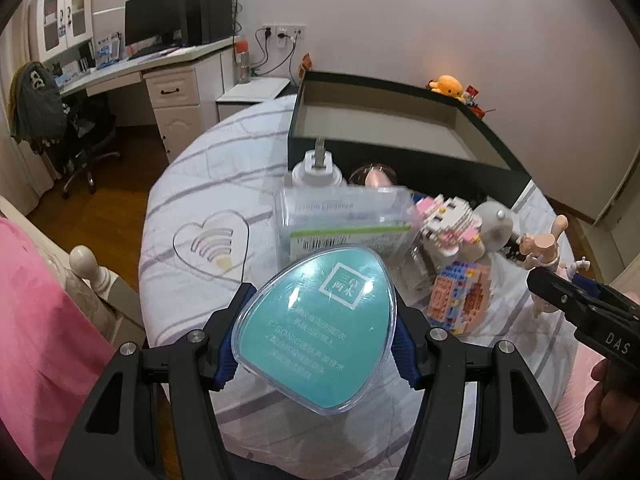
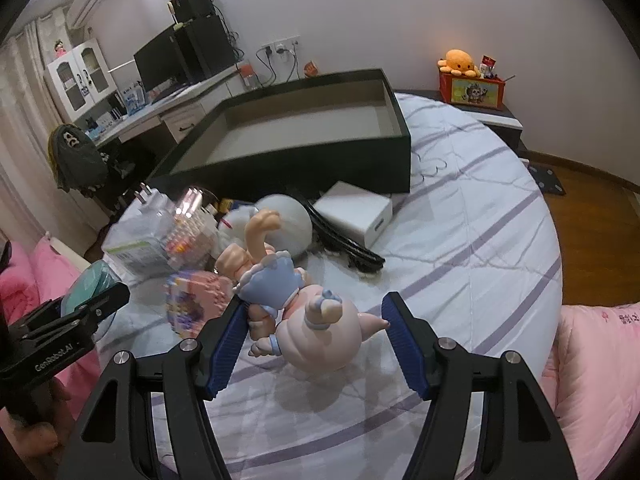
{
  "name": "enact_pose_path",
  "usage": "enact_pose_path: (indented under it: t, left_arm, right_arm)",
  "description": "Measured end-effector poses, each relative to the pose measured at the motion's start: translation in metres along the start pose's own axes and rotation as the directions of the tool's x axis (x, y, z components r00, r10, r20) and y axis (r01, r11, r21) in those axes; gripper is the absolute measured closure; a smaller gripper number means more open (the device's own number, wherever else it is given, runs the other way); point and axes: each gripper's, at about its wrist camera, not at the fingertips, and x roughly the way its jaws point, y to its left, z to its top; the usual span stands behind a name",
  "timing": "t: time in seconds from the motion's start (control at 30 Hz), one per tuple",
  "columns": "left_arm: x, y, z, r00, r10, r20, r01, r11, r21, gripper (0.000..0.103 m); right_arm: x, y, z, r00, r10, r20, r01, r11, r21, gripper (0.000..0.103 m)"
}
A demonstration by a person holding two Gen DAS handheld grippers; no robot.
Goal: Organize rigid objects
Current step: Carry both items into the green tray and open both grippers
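Left gripper (image 1: 316, 334) clamps a teal clear-shelled case (image 1: 320, 328), rigid, light, probably slippery, at its widest flanks. Right gripper (image 2: 314, 340) stands spread around the figurine (image 2: 296, 304); dark tray (image 2: 304, 128) at twelve o'clock.

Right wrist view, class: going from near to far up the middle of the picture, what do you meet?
Right gripper → pink and blue figurine → white round toy → dark open box → wall sockets.

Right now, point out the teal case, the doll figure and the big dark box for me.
teal case (image 1: 320, 332), left wrist view, middle of its clear lid.
doll figure (image 2: 316, 332), right wrist view, its pink rounded body.
dark box (image 2: 320, 160), right wrist view, its near outer wall.
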Motion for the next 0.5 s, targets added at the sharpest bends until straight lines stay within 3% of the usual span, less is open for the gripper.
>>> enact_pose_path:
  t: [0.27, 0.5]
  left_arm:
    - [-0.016, -0.009, 0.043, 0.998, -0.015, 0.057, 0.014, 1.0, 0.024, 0.04]
    - [-0.007, -0.018, 0.104, 0.993, -0.016, 0.114, 0.012, 0.999, 0.032, 0.04]
  right_arm:
    - [-0.019, 0.018, 0.029, 0.997, 0.063, 0.054, -0.061, 0.998, -0.03, 0.035]
    - [-0.016, 0.031, 0.088, 0.99, 0.085, 0.116, -0.076, 0.994, -0.082, 0.035]
